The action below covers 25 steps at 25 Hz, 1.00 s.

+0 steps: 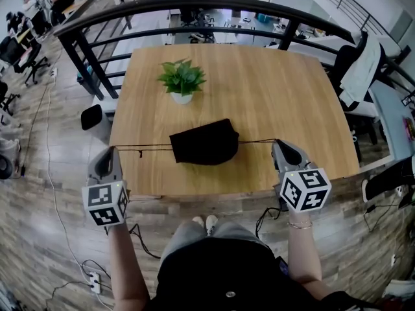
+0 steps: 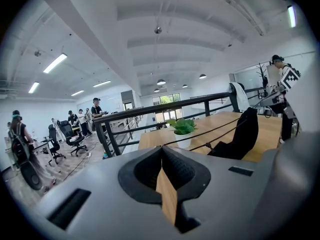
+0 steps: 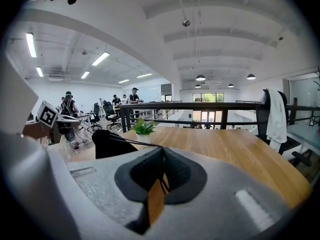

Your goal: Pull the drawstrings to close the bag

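We see a small potted plant [image 1: 181, 81] standing toward the far side of the wooden desk [image 1: 285, 102], a black railing [image 1: 194, 2] beyond it, and a white garment [image 1: 360, 70] draped at the right.

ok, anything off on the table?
Nothing stands out. The black bag sits on the table, its strings held taut by the left tool and right tool; the plant stands upright behind it.

No legible text, label, brand, number or sign anywhere.
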Available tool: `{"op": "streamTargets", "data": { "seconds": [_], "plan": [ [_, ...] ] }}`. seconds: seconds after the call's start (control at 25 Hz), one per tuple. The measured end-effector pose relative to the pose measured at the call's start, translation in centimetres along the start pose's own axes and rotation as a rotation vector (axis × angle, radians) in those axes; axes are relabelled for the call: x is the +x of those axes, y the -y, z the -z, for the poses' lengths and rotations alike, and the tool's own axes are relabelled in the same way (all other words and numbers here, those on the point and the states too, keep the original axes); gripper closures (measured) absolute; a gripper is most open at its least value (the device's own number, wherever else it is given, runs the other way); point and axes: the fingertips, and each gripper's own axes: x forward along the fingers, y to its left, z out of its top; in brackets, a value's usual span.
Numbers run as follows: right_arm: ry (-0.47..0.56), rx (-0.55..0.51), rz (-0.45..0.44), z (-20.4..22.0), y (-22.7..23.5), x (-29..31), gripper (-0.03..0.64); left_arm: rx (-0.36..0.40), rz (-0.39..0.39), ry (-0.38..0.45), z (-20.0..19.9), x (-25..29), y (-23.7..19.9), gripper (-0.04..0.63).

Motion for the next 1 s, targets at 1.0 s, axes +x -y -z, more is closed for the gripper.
{"op": "streamTargets", "data": {
  "seconds": [1.0],
  "plan": [
    [-0.228,0.026,-0.121,9.2,-5.2,3.0,0.615,0.046,0.289,-0.200,6.8,2.9,12.1,0.575]
  ]
}}
